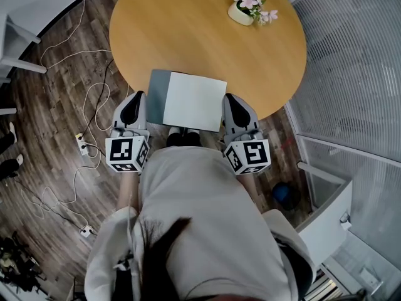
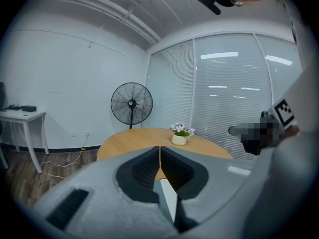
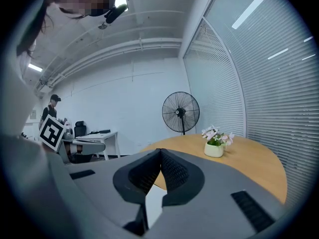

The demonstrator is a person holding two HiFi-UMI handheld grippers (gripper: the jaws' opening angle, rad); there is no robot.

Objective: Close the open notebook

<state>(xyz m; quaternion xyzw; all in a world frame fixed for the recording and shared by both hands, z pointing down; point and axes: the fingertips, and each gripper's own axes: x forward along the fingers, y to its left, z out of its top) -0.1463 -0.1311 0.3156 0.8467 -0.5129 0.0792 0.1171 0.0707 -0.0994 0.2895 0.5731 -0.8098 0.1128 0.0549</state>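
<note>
The notebook (image 1: 194, 102) lies flat at the surface's (image 1: 188, 36) near edge, white face up; I cannot tell if it is closed. The left tool (image 1: 136, 99) and right tool (image 1: 230, 99) flank it, jaws together and empty, so no closing looks underway.

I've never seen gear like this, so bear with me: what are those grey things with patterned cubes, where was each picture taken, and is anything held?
No robot here: a person holds a two-jaw clamp, a gripper, in each hand. The head view is from a camera on the person's head, looking down: the left gripper and right gripper flank a notebook lying open near the edge of a round wooden table, with a pot of flowers at the far side. The two gripper views come from cameras riding on each gripper, looking along its jaws. Both pairs of jaws are closed, nothing between them, so nothing is held.
</note>
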